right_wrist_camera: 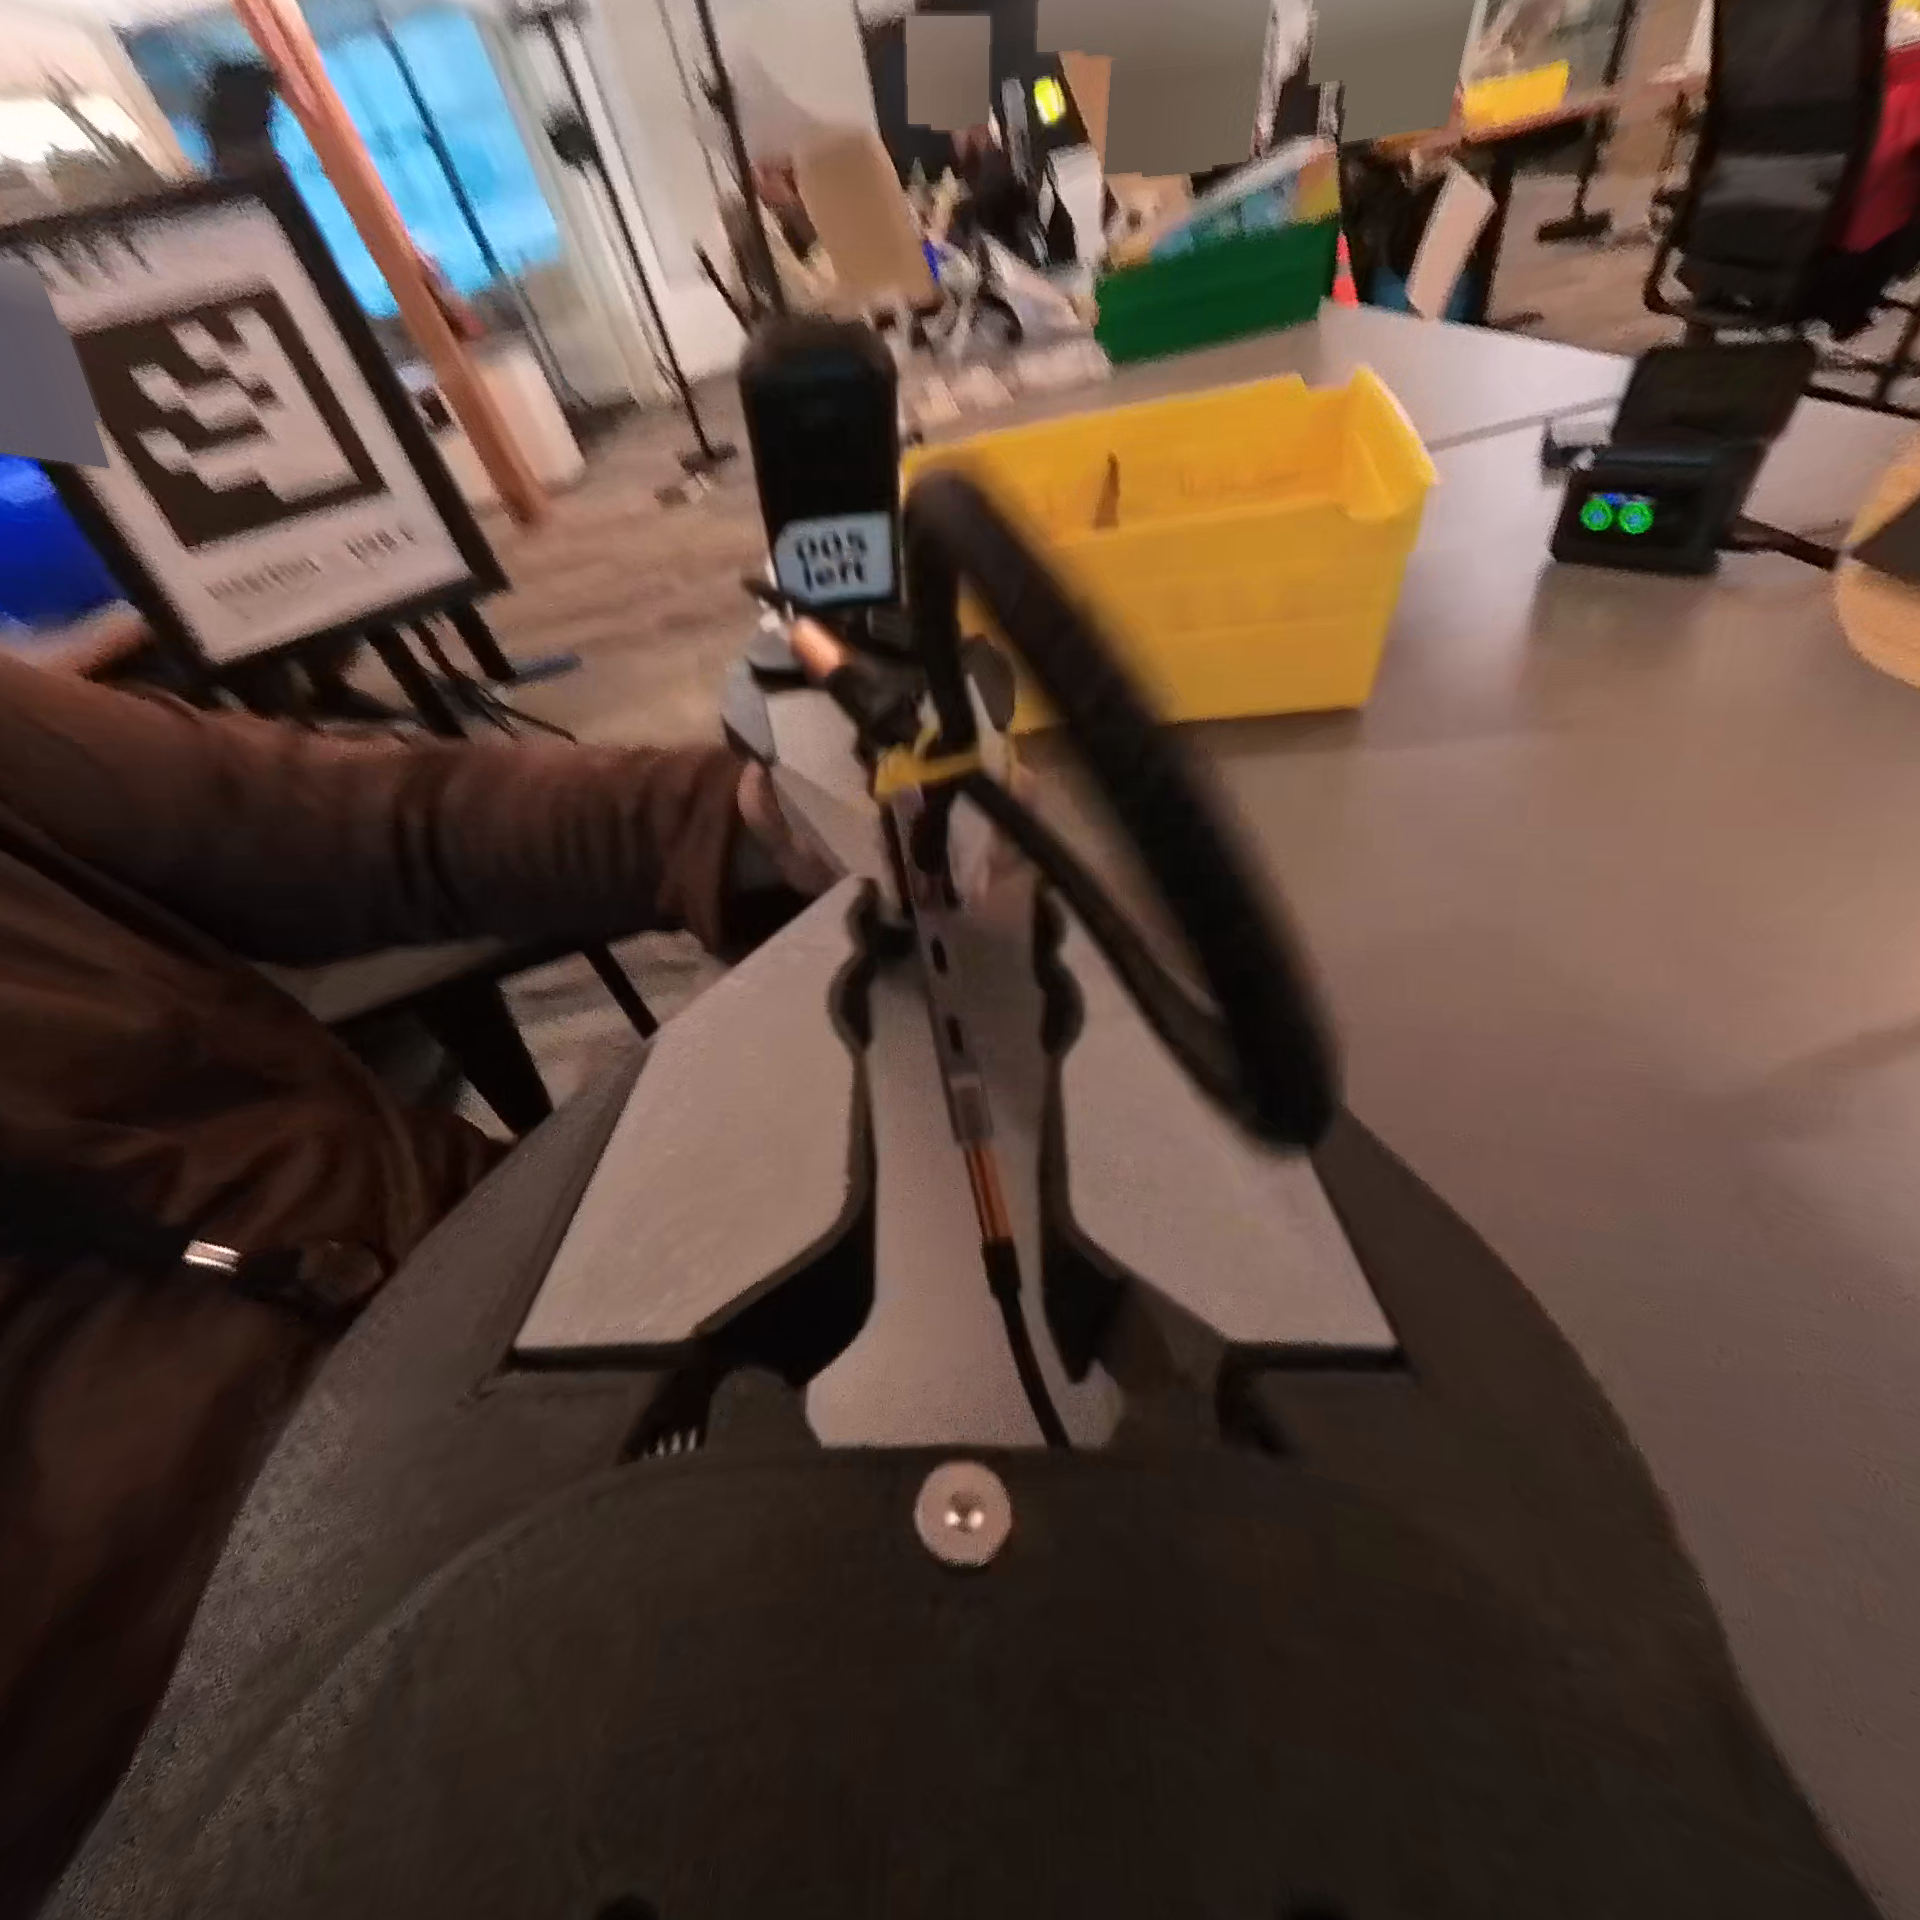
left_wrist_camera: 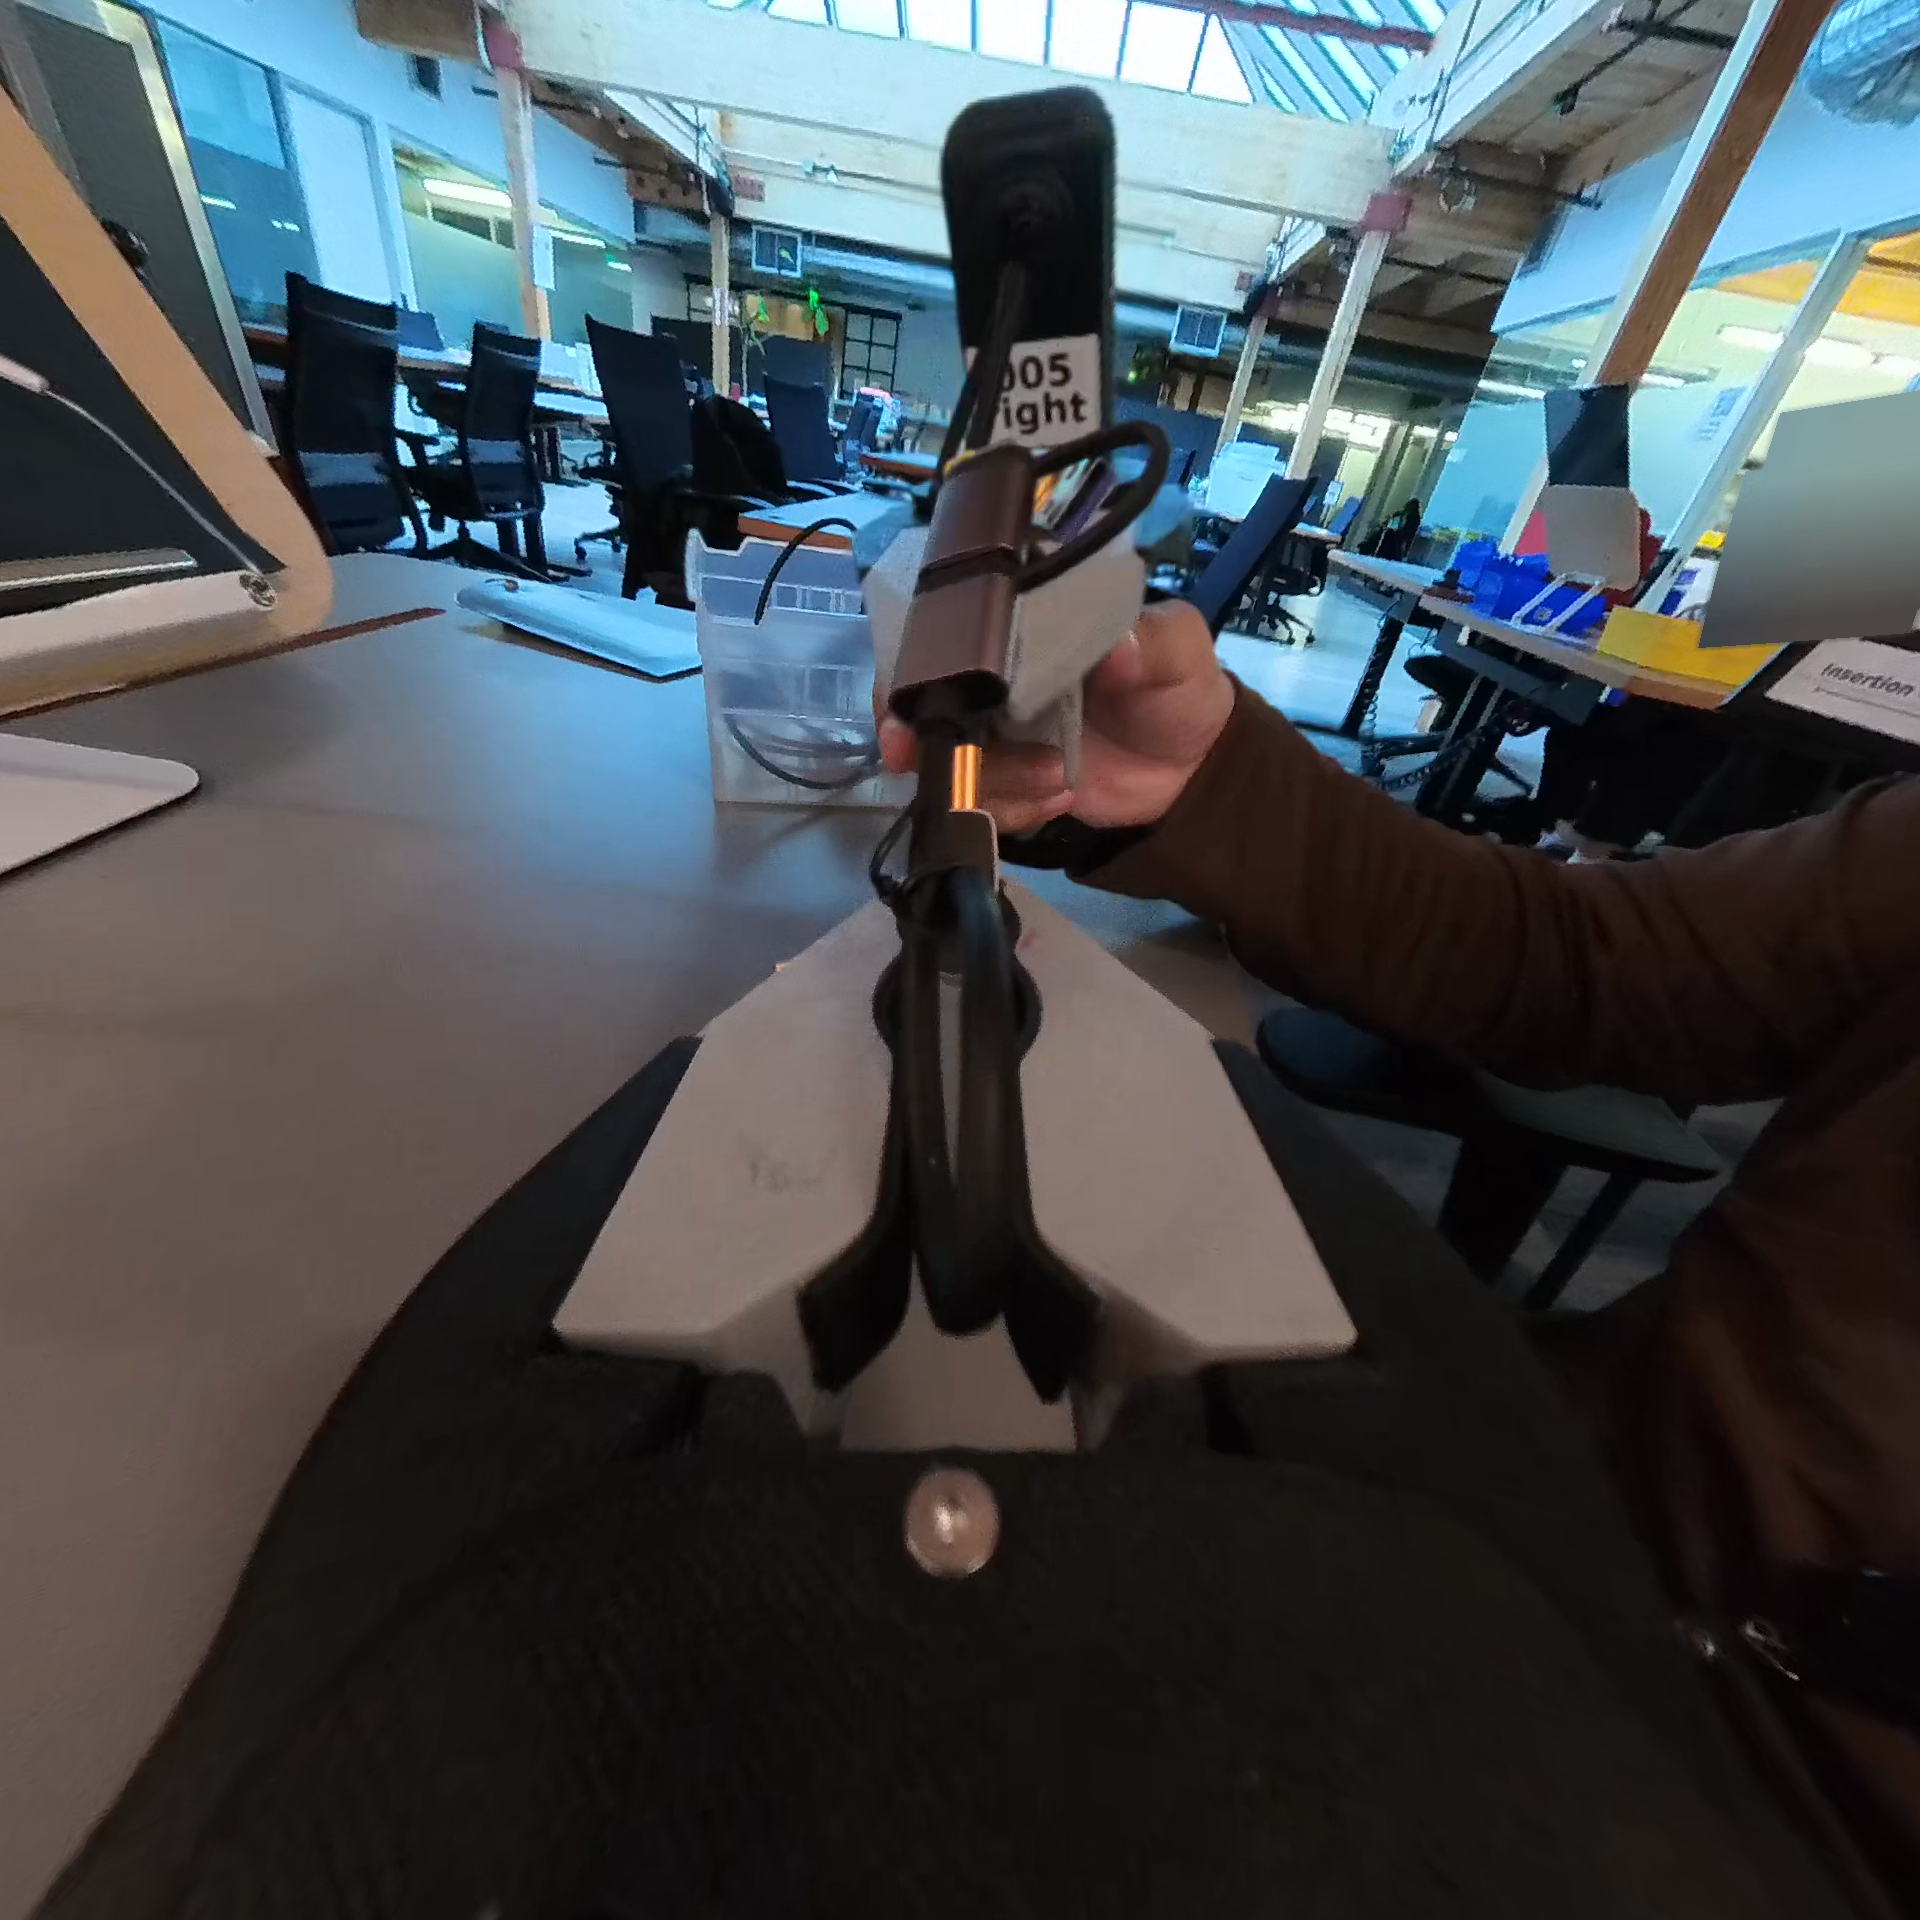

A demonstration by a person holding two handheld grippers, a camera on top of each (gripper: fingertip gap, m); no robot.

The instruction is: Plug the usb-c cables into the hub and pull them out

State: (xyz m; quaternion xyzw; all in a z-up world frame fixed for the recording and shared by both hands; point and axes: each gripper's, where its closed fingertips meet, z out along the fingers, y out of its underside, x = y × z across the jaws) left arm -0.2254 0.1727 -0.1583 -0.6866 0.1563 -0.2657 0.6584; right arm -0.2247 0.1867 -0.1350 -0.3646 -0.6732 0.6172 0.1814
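Above the grey worktop (left_wrist_camera: 364,831), the right tongs (left_wrist_camera: 1023,623) at twelve o'clock grasp the dark hub (left_wrist_camera: 951,582), while the left tongs (left_wrist_camera: 951,935) are clenched on the black usb-c cable (left_wrist_camera: 940,1091), its copper-collared plug (left_wrist_camera: 964,779) touching the hub's lower end.

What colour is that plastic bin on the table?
The bin is bright yellow; it shows best in the right wrist view, beyond the tool.
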